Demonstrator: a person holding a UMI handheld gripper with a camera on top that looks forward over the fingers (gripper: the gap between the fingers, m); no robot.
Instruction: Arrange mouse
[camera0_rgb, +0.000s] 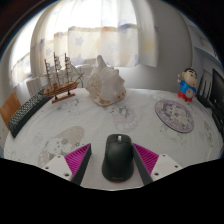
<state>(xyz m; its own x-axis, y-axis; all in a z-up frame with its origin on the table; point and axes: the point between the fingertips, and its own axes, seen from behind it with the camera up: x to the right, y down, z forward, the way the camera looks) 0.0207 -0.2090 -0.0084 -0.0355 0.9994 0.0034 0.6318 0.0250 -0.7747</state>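
The claw (113, 160) stands open around the black mouse (116, 157), which rests on the table (60, 130) between its pink pads, likely lined up lengthwise so they can close on its sides.

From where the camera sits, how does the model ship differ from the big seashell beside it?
The model ship is dark wood with thin masts and rigging, standing upright on a stand; the seashell is pale, chunky and spiky. The ship is see-through between its masts, the seashell solid. Both sit on the table by the curtained window, far beyond the black mouse that lies between the open fingers.
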